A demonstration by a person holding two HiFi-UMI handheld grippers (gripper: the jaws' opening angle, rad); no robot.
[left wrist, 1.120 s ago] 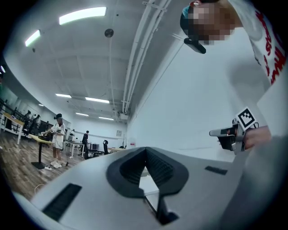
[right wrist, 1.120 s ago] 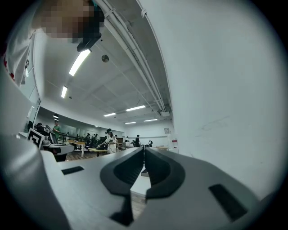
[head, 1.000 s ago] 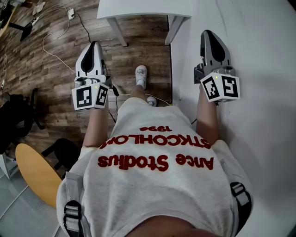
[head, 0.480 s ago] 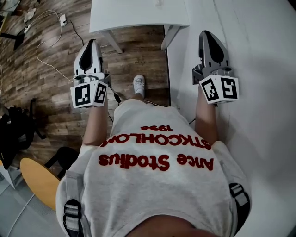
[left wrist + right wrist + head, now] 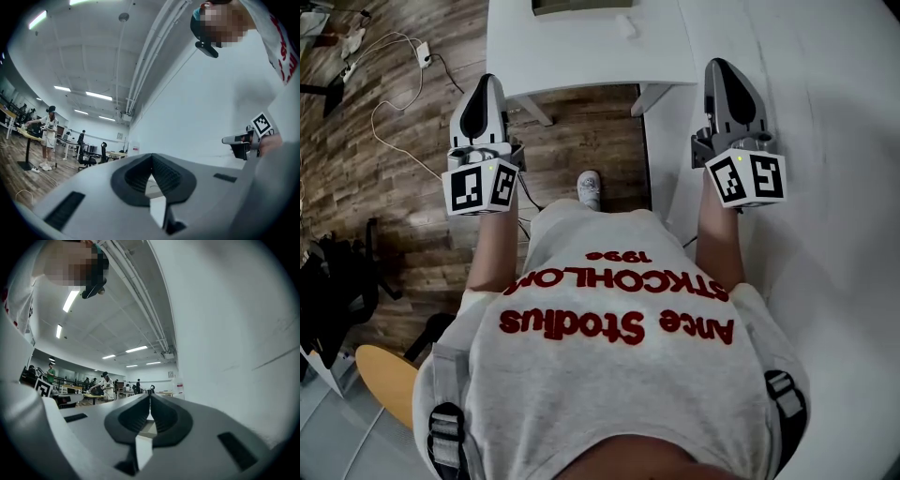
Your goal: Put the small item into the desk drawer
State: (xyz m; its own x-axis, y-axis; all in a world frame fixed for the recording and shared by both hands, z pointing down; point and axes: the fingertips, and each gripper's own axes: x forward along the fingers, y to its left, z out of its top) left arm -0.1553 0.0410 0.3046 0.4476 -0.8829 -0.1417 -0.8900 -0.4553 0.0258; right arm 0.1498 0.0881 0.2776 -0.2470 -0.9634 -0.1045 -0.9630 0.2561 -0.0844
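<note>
A white desk [image 5: 581, 52] stands ahead at the top of the head view; no drawer shows on it. A small pale item [image 5: 625, 24] lies on its top, too small to identify, beside a dark flat object [image 5: 581, 6] cut by the frame's edge. My left gripper [image 5: 485, 86] is held in the air over the wooden floor, short of the desk's near edge, jaws shut and empty [image 5: 151, 157]. My right gripper [image 5: 719, 69] is held level with it beside the white wall, also shut with nothing between its jaws [image 5: 150, 395].
The white wall [image 5: 825, 141] runs along the right. Cables and a power strip [image 5: 420, 53] lie on the wooden floor at the left. A yellow chair seat [image 5: 384, 380] is behind me at lower left. Other people [image 5: 105, 386] work at tables far off.
The desk has slid lower and closer in the head view as the person steps forward. Both grippers stay raised and shut, the left a little higher in the picture.
</note>
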